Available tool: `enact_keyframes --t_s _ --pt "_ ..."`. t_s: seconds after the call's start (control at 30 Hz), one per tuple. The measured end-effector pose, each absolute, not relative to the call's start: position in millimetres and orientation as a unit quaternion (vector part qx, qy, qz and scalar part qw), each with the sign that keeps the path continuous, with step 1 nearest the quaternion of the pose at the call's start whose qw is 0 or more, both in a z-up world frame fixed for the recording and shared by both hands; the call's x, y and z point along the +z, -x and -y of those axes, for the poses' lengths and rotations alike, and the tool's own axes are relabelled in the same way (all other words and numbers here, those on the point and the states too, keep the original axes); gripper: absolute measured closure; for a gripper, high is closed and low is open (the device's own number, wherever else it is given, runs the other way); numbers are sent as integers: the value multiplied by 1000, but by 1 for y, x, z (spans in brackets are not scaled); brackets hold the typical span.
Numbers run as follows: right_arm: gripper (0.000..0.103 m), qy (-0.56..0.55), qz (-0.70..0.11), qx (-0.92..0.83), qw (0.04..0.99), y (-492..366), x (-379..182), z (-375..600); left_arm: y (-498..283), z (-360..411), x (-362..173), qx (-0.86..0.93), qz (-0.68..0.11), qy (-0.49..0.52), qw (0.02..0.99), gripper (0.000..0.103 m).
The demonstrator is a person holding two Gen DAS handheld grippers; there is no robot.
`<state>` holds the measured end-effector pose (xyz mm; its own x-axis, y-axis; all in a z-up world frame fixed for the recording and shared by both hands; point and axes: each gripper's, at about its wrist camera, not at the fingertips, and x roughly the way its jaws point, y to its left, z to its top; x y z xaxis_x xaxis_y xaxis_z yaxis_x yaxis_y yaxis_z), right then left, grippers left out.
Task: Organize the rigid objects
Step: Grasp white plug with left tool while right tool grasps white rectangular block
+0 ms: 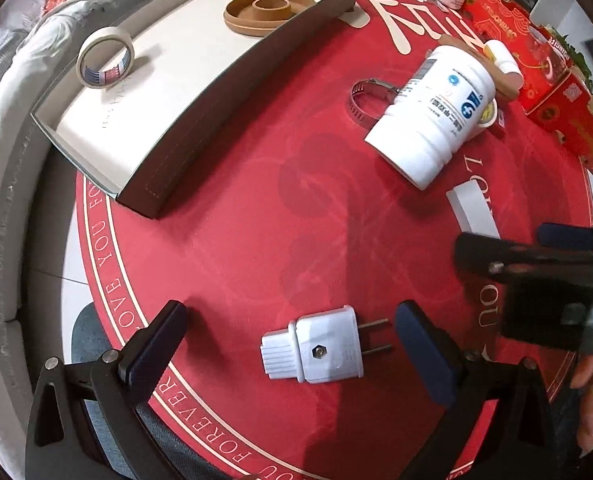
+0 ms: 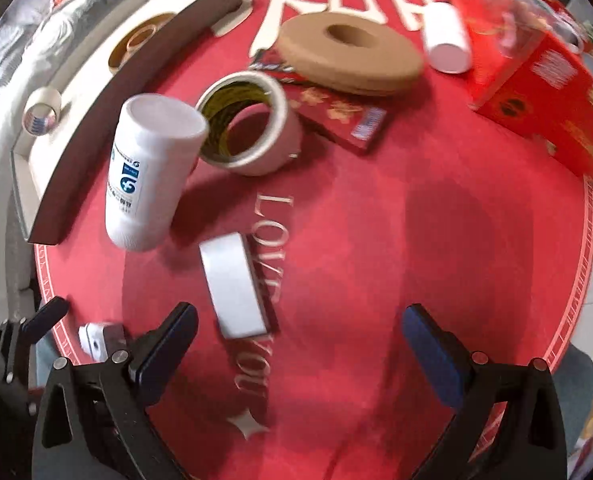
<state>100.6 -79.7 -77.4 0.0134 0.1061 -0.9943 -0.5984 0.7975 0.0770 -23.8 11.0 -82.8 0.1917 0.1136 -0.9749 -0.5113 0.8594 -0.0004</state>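
Observation:
A white plug adapter (image 1: 316, 346) lies on the red mat between the open fingers of my left gripper (image 1: 292, 344), untouched. My right gripper (image 2: 300, 352) is open and empty, low over the mat beside a white tape roll (image 2: 234, 286); it shows at the right of the left wrist view (image 1: 536, 264). A white bottle (image 1: 432, 114) (image 2: 148, 172) lies on its side. A shallow box (image 1: 184, 116) holds a masking tape roll (image 1: 106, 58) and a brown ring (image 1: 264, 12).
A metal hose clamp (image 1: 366, 100) lies by the bottle. A wide tape roll (image 2: 252, 122), a brown disc (image 2: 350, 54), a small white bottle (image 2: 446, 38) and red cartons (image 2: 544, 104) crowd the far right. The plug (image 2: 96, 340) shows at the lower left.

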Motion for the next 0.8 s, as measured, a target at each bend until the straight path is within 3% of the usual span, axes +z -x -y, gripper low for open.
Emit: enact_keyframes --t_s 0.57,0.67,0.73,0.77,0.8 --pt "0 235 -618 267 702 -74 -89 77 27 -19 -93 248 -593 200 740 0" --pt "2 245 -624 270 692 -76 -91 73 25 -16 -92 244 -602 203 733 4" --pt "10 252 -619 279 690 -76 -87 65 24 -10 -87 236 -603 196 737 18" --pt "23 256 -616 285 688 -79 -83 60 22 -6 -83 234 -602 194 739 24" --pt "41 260 -614 290 687 -77 -79 56 22 -3 -80 229 -600 189 743 40"
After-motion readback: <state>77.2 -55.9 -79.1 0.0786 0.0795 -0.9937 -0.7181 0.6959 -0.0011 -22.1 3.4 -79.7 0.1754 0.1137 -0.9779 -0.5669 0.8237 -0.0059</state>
